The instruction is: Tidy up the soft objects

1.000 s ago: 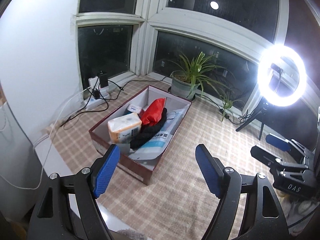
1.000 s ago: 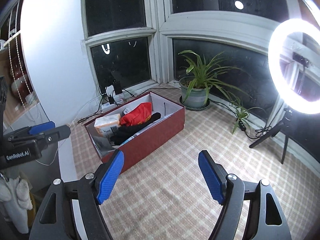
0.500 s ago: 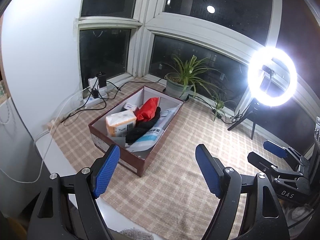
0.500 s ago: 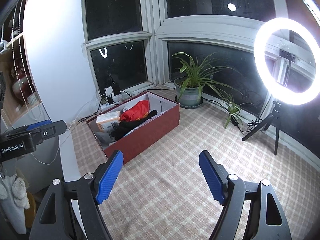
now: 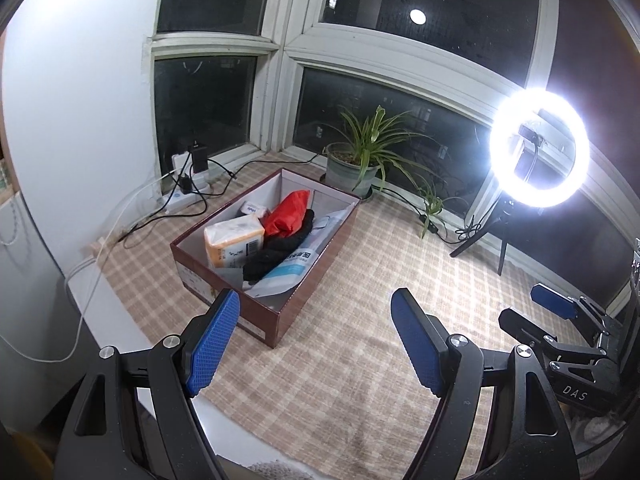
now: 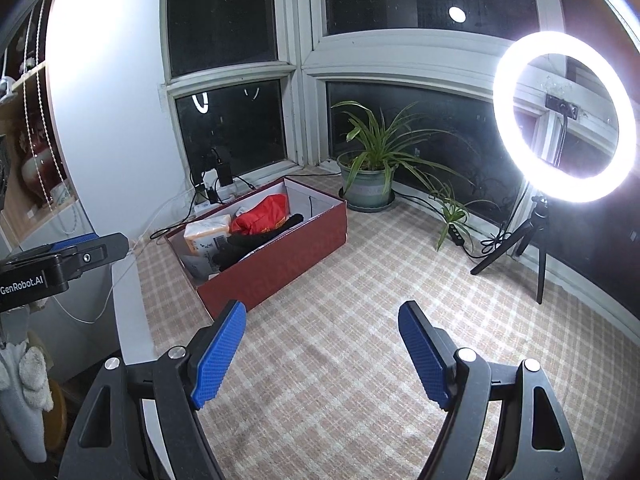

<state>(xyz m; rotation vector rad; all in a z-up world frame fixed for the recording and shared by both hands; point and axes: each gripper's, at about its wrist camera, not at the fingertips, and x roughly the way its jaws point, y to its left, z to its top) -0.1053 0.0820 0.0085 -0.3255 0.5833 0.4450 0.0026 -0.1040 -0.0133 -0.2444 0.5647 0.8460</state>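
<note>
A dark red box [image 5: 298, 304] [image 6: 280, 264] sits on the checked mat. In it lie an orange tissue pack [image 5: 234, 240] [image 6: 206, 236], a red soft item [image 5: 290, 210] [image 6: 262, 216], a black soft item [image 5: 280, 250] [image 6: 248, 242] and a white-blue plastic pack [image 5: 286, 270]. My left gripper [image 5: 316, 338] is open and empty, held above the mat short of the box's near corner. My right gripper [image 6: 322, 350] is open and empty, further right, also clear of the box. Each gripper shows at the edge of the other's view: the right [image 5: 560, 312] and the left [image 6: 76, 250].
A potted plant [image 5: 356, 160] [image 6: 370, 172] stands behind the box by the window. A lit ring light on a tripod [image 5: 538, 148] [image 6: 560, 116] stands at the right. A power strip with cables [image 5: 184, 192] lies at the back left. The mat's left edge [image 5: 120, 296] drops off.
Both grippers have drawn back and up from the box, which now looks smaller and farther. Both stay open and empty.
</note>
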